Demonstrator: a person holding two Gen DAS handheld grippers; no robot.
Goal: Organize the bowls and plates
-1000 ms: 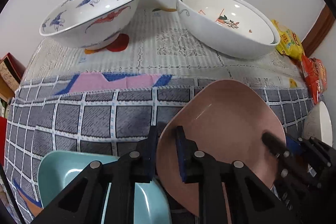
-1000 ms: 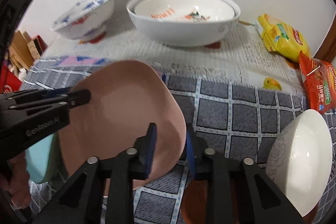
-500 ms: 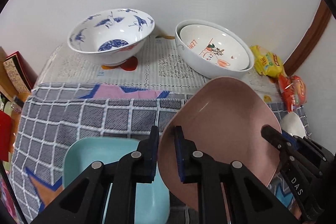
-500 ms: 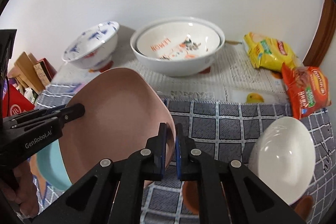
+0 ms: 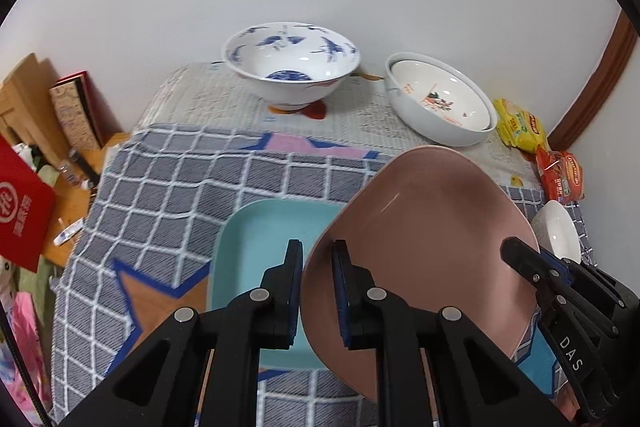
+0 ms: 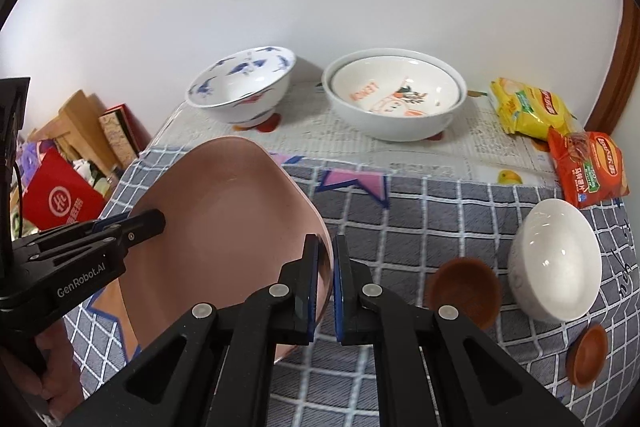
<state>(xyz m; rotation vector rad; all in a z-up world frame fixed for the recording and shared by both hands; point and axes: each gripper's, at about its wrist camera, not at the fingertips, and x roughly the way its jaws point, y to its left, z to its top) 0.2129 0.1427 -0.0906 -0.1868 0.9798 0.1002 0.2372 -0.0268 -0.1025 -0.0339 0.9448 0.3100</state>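
Here the lower edge of the rounded-square pink plate [image 5: 424, 247] is cut off behind the black finger arms in both views, and much of the pale teal square plate [image 5: 260, 239] beneath it is hidden. The pink plate is matte, smooth and shallow, tilted above the grey checked cloth [image 5: 180, 179]. The left gripper [image 5: 316, 267] pinches its left rim between blue pads, and the right gripper [image 6: 326, 259] is clamped on the opposite rim, so both grippers carry it together. Only the left wrist view shows the teal plate lying flat on the cloth under the pink one. Only the right wrist view shows two small brown wooden saucers [image 6: 464, 291] beside the plain white bowl [image 6: 556, 259]. Further back stand a blue-patterned white bowl [image 5: 292, 63] and two nested white bowls with an orange drawing [image 5: 440, 103].
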